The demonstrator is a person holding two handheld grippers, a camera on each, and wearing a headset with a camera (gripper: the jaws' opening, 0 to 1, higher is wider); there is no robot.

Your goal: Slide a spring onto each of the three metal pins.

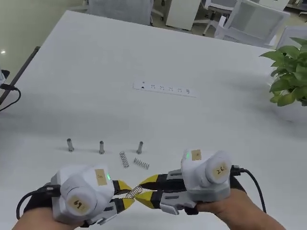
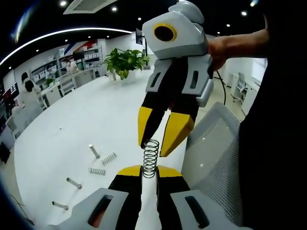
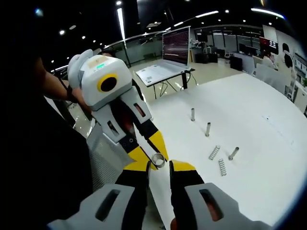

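Three short metal pins (image 1: pixel 70 144) (image 1: pixel 101 147) (image 1: pixel 139 147) stand in a row on the white table (image 1: pixel 96 72). Two loose springs (image 1: pixel 124 159) (image 1: pixel 141 164) lie just in front of them. A third spring (image 1: pixel 135 192) (image 2: pixel 150 155) (image 3: pixel 158 159) is held in the air near the table's front edge, with my left gripper (image 1: pixel 129 195) (image 2: pixel 149 171) shut on one end. My right gripper (image 1: pixel 143 192) (image 3: pixel 159 167) faces it with its jaws open around the spring's free end. In the left gripper view the right gripper (image 2: pixel 154 148) reaches down from above.
A white power strip (image 1: pixel 164 89) lies mid-table beyond the pins. A potted plant (image 1: pixel 290 76) stands at the right edge. Office chairs (image 1: pixel 249 19) line the far side, and a dark cable (image 1: pixel 9 91) runs at the left edge.
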